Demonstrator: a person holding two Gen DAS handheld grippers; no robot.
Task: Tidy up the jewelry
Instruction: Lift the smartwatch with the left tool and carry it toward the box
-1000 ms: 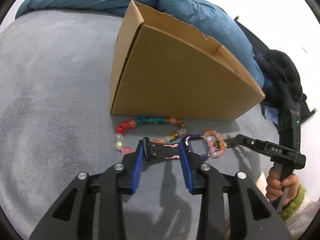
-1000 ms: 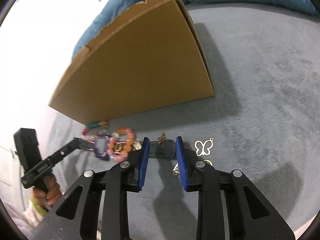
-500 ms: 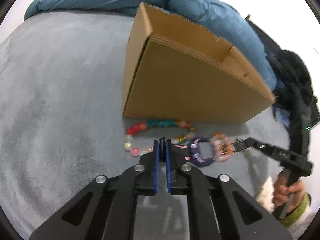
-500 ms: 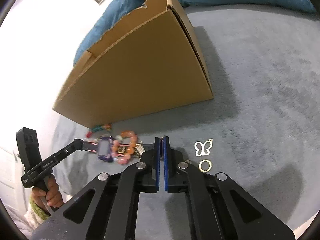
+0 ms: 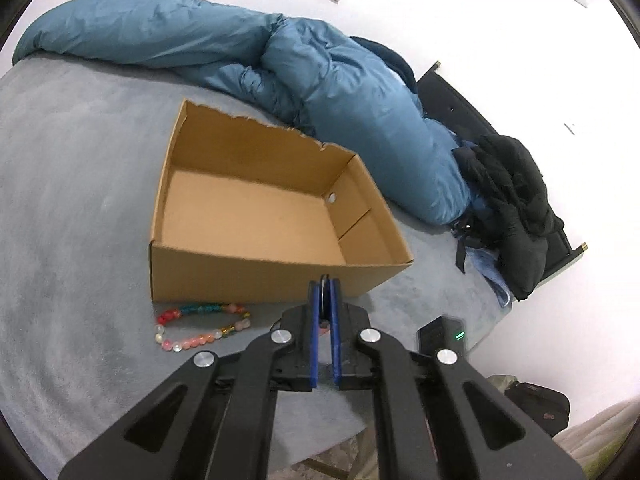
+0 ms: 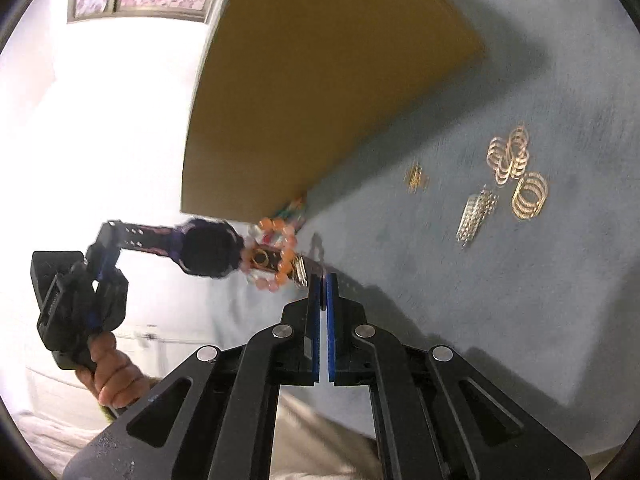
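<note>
Both tongs are clamped on one purple watch (image 6: 208, 252): left tongs (image 6: 106, 250) pinch its strap, right tongs (image 6: 323, 280) grip the other end, where an orange bead bracelet (image 6: 280, 256) hangs. Beyond lie the box (image 5: 256, 216), a bead necklace (image 5: 200, 326) and gold pieces (image 6: 516, 168) on the bed (image 5: 72, 200).

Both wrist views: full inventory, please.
cardboard box: 1, brown, open, empty, on blanket
blanket: 1, grey, under box
bead necklace: 1, multicolour, in front of box
watch: 1, purple, held between both grippers
bead bracelet: 1, orange, around watch strap
metal pieces: 4, gold and silver, blurred, on blanket
duvet: 1, blue, behind box
left gripper: jaws shut on watch strap
right gripper: jaws shut on other strap
hand: 1, holding left gripper
</note>
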